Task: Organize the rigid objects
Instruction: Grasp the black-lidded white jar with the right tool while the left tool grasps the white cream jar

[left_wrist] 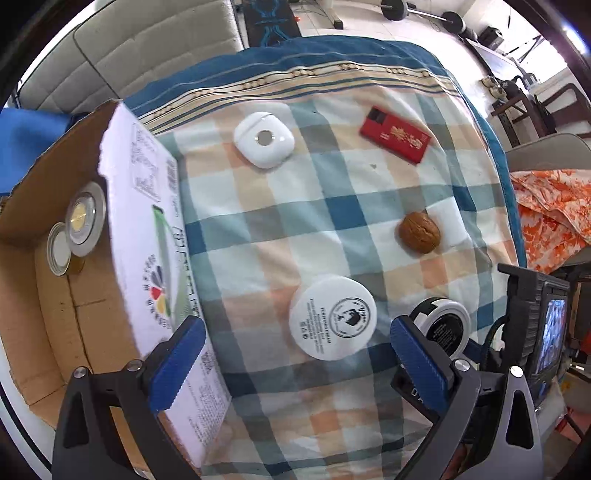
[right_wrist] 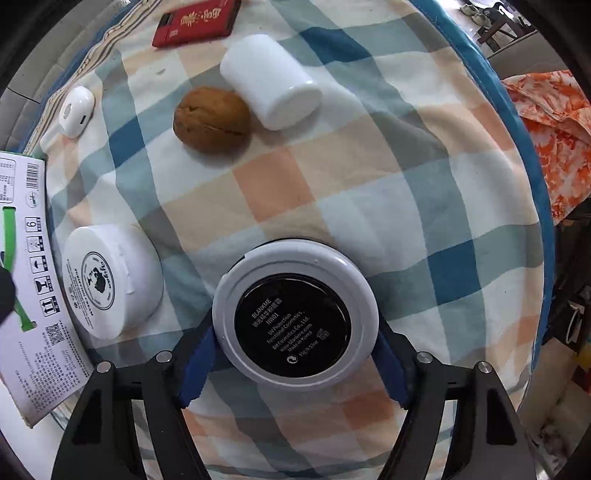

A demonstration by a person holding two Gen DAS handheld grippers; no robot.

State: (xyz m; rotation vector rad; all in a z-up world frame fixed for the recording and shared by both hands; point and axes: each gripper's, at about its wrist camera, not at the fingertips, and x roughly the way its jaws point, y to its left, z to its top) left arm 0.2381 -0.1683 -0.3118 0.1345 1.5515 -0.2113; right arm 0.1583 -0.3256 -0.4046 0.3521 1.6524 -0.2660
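Observation:
My right gripper point(right_wrist: 295, 354) is shut on a round white compact with a black label point(right_wrist: 293, 325), held just above the checked cloth; it also shows in the left wrist view point(left_wrist: 443, 325). My left gripper point(left_wrist: 295, 354) is open and empty, hovering over a white cream jar point(left_wrist: 332, 317), which also shows in the right wrist view point(right_wrist: 107, 280). A walnut point(left_wrist: 419, 232) point(right_wrist: 212, 119), a white cylinder point(right_wrist: 271, 81), a red box point(left_wrist: 395, 134) point(right_wrist: 197, 20) and a white square case point(left_wrist: 264, 138) point(right_wrist: 75, 110) lie on the cloth.
An open cardboard box point(left_wrist: 44, 206) stands at the left, its white printed flap point(left_wrist: 147, 229) point(right_wrist: 26, 295) folded over the cloth. Two round metal tins point(left_wrist: 83, 218) sit inside it. An orange patterned cloth point(left_wrist: 554, 206) lies to the right.

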